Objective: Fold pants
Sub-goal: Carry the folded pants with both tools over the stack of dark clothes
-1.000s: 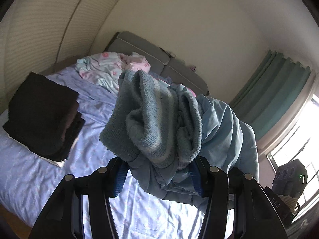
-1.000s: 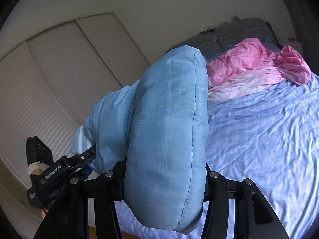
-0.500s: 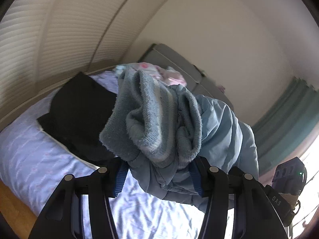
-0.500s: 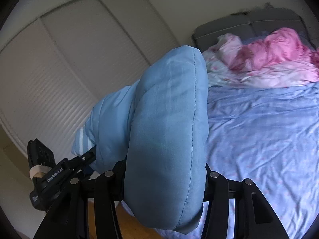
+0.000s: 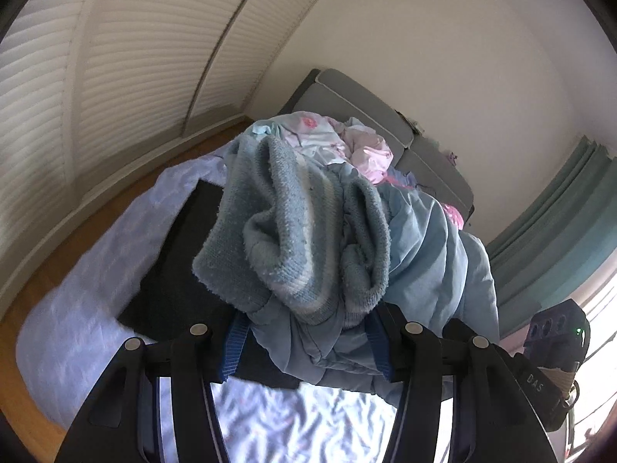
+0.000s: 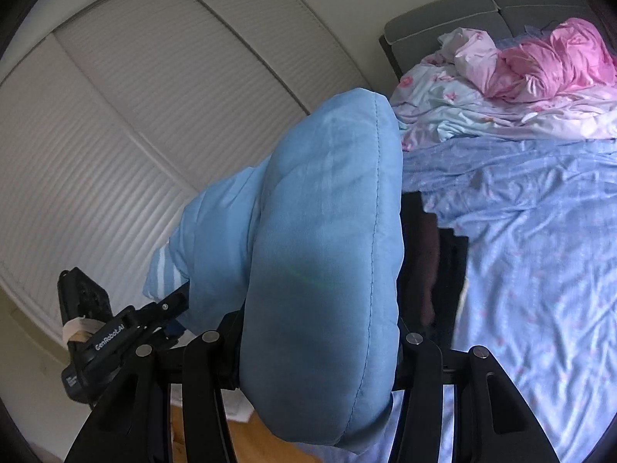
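The pants (image 6: 324, 239) I'm holding are plain light blue with slightly darker blue stitching, and the knit waistband (image 5: 293, 239) is a dustier grey-blue with pale stripes. My grippers are both black, with blue pads (image 5: 231, 351) on the left one. The bedsheet (image 6: 540, 270) is lavender-blue with a faint pinkish print. There's a hot pink garment (image 6: 555, 58) up by the grey headboard (image 6: 443, 15), a pale floral one (image 6: 443, 100) beside it, a black folded pile (image 5: 173, 262), and teal curtains (image 5: 559, 223).
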`<control>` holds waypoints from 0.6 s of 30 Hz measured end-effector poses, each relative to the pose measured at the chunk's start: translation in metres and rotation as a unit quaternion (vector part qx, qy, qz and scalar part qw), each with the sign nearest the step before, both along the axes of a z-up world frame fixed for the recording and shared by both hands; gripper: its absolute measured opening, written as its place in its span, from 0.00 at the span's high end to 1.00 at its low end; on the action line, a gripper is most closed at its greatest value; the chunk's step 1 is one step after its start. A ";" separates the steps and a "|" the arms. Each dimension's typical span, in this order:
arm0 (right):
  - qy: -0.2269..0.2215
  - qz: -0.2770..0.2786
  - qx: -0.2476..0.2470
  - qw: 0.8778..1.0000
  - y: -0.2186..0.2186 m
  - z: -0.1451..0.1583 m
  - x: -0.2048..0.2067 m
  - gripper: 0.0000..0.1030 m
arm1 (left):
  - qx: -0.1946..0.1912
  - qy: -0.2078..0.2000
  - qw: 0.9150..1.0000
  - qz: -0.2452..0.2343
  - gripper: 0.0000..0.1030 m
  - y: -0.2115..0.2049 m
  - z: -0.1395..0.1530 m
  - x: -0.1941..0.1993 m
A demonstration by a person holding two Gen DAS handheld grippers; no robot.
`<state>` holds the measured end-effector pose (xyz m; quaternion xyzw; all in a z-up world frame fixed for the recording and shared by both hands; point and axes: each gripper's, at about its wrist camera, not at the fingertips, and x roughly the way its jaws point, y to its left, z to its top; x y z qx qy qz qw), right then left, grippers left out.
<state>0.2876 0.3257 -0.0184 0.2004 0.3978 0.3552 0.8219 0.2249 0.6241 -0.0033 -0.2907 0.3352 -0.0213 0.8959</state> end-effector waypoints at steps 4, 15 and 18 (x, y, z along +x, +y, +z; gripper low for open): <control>0.008 -0.012 -0.003 1.000 0.026 -0.004 0.033 0.50 | 0.006 0.008 1.000 -0.013 0.48 0.023 -0.004 0.037; 0.060 -0.036 -0.022 0.997 0.065 -0.044 0.092 0.50 | -0.008 0.065 0.997 -0.036 0.48 0.057 -0.053 0.100; 0.083 -0.038 -0.030 0.995 0.067 -0.061 0.101 0.50 | -0.003 0.084 0.996 -0.038 0.48 0.058 -0.068 0.110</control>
